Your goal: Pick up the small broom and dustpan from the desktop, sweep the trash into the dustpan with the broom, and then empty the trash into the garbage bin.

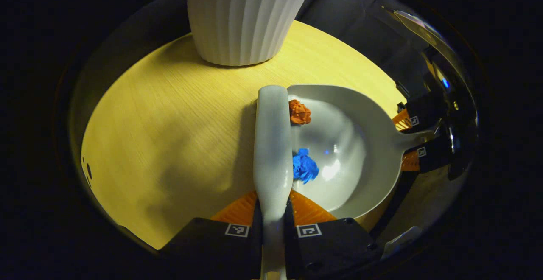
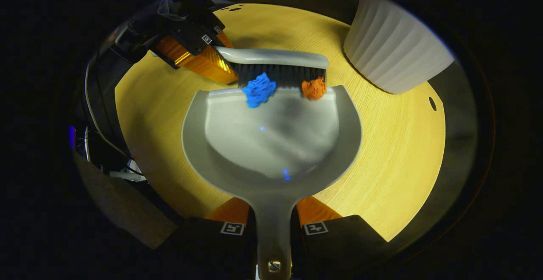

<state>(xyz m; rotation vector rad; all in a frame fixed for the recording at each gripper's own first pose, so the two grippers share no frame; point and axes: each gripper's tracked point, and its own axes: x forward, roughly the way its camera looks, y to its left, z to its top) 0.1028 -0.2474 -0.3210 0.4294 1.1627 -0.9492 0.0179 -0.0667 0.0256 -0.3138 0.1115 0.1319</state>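
Right gripper view: the right gripper (image 2: 273, 220) clamps the dustpan (image 2: 271, 144) handle, and the left gripper (image 1: 273, 212) clamps the broom (image 2: 278, 65). The blue wad (image 2: 258, 89) and orange wad (image 2: 314, 88) sit on the dustpan's lip; a shallow stroke could let them roll off.

A light wood-grain bench (image 2: 390, 144) fills the scene, with dark cables (image 2: 95, 119) hanging off its edge.

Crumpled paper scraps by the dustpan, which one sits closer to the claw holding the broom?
The blue scrap. It lies at the broom's handle end, next to the left claw, while the orange scrap sits at the far tip of the bristles.
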